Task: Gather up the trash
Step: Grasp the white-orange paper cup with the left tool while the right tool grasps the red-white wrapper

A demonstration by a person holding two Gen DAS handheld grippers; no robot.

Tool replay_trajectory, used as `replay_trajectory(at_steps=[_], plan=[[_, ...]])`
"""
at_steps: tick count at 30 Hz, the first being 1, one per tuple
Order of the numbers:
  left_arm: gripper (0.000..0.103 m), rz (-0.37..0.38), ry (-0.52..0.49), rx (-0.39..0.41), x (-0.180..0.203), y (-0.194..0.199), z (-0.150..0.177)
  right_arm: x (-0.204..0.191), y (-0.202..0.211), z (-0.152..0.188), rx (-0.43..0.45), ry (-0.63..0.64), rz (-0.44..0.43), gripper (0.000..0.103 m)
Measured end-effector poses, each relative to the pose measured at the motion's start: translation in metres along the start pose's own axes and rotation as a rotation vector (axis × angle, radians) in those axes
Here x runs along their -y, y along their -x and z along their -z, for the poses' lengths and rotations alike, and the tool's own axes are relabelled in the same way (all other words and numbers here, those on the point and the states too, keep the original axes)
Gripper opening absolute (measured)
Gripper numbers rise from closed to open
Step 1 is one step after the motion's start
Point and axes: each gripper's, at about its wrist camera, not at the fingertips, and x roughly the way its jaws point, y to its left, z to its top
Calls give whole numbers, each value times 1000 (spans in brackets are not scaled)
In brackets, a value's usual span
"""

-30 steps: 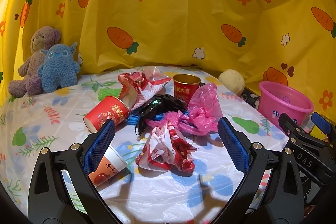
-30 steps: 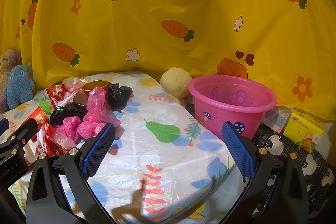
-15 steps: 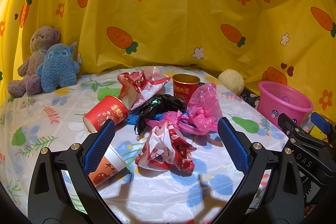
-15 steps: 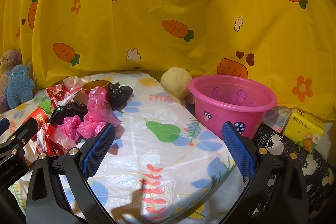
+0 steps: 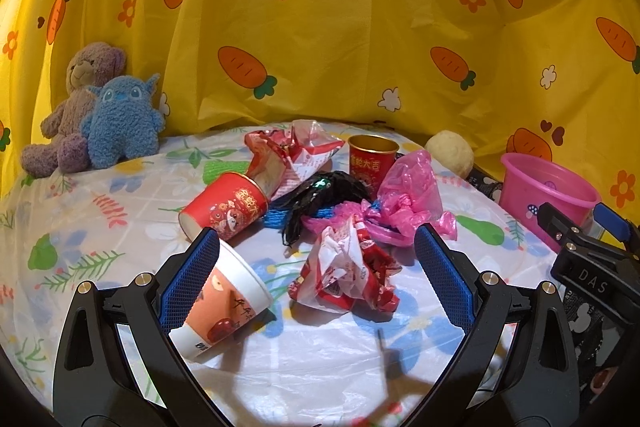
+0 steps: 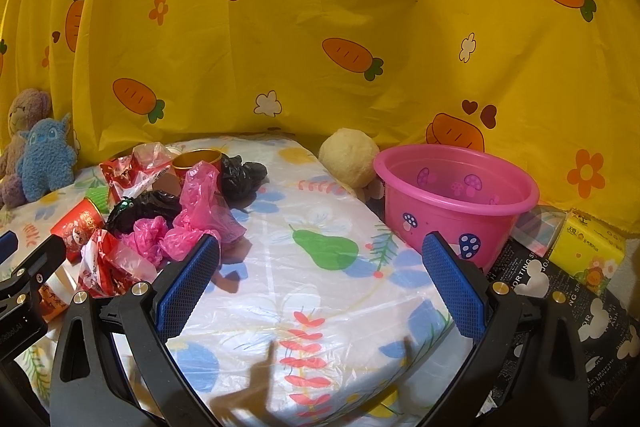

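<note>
A heap of trash lies mid-table: a crumpled red-and-white wrapper, a tipped white paper cup, a tipped red cup, an upright red-gold cup, a pink plastic bag, a black bag and another red wrapper. My left gripper is open, just short of the crumpled wrapper, its left pad in front of the white cup. A pink bucket stands at the right. My right gripper is open and empty over bare tablecloth, the trash heap to its left.
A purple teddy and a blue plush sit at the back left. A cream ball lies beside the bucket. A yellow tissue pack lies on black printed cloth at right. A yellow carrot curtain closes the back.
</note>
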Motion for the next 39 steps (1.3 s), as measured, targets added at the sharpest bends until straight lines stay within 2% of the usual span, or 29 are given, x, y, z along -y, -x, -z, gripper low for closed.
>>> replay_trajectory(at_steps=[3, 7, 10, 27, 34, 35, 36, 39], plan=[[96, -32, 17, 14, -19, 4, 7, -3, -1, 1, -4, 3, -19, 98], [96, -45, 72, -5, -48, 3, 12, -15, -6, 4, -23, 18, -58, 98], [96, -59, 78, -23, -63, 3, 19, -26, -8, 7, -30, 39, -94, 98], [96, 36, 103, -152, -89, -24, 39, -100, -17, 23, -80, 145, -373, 98], [85, 54, 110, -192, -93, -36, 42, -117, -31, 25, -100, 167, -432, 88], [80, 55, 107, -197, -93, -37, 43, -119, -33, 25, -104, 170, -439, 85], [79, 60, 105, -199, -93, -37, 43, -120, -35, 26, -112, 176, -446, 78], [75, 81, 119, -198, -96, -38, 43, -122, -41, 29, -143, 175, -473, 71]])
